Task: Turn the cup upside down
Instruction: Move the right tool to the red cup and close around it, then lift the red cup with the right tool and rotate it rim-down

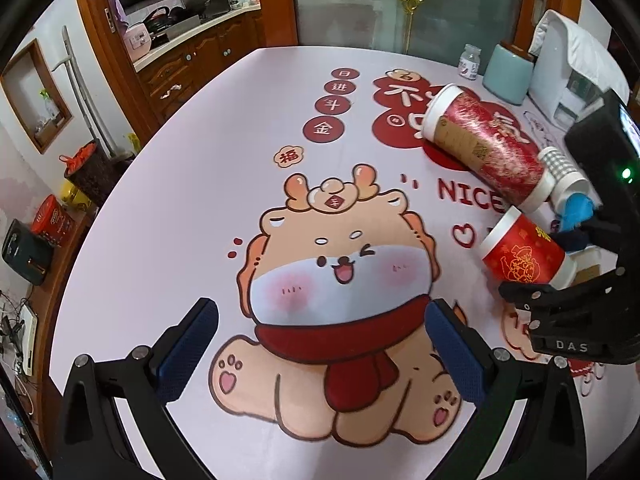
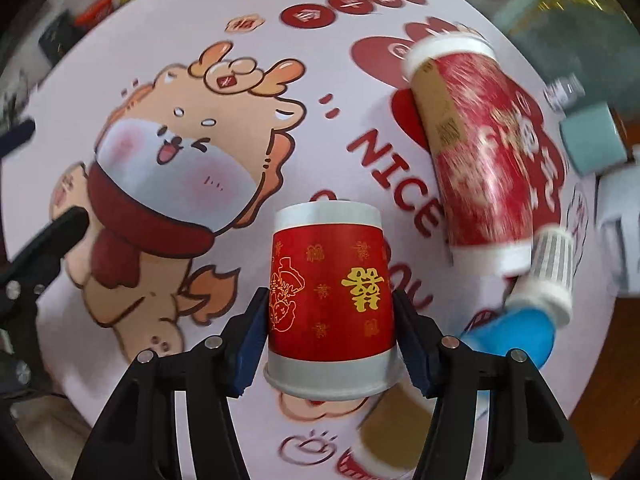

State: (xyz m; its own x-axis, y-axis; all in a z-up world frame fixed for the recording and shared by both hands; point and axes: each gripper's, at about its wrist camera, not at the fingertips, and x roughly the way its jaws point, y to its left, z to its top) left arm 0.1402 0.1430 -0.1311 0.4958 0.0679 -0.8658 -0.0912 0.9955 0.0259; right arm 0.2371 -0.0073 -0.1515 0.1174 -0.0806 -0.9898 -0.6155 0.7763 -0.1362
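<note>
Right hand-held gripper (image 2: 329,326) is clamped on the small red paper cup (image 2: 328,300), its blue pads pressing the two sides of the cup just above the wide rim. From the right wrist view the cup's narrow base points away and its mouth points back toward the camera; from the left wrist view the same cup (image 1: 524,254) hangs tilted above the counter (image 1: 200,208), base toward the middle of the cloth. So I judge the flip to be partway through: the cup is lifted and turned, but not yet set mouth-down on the counter. Left hand-held gripper (image 1: 322,346) hovers wide apart and holds nothing, over the cartoon print.

By size, the tall red cup (image 2: 486,148) lies on its side beyond the held one, a grey checked cup (image 2: 550,268) lies near its base, and a blue cup (image 2: 516,336) lies near that. Placing the held cup calls for a bare patch away from these.
</note>
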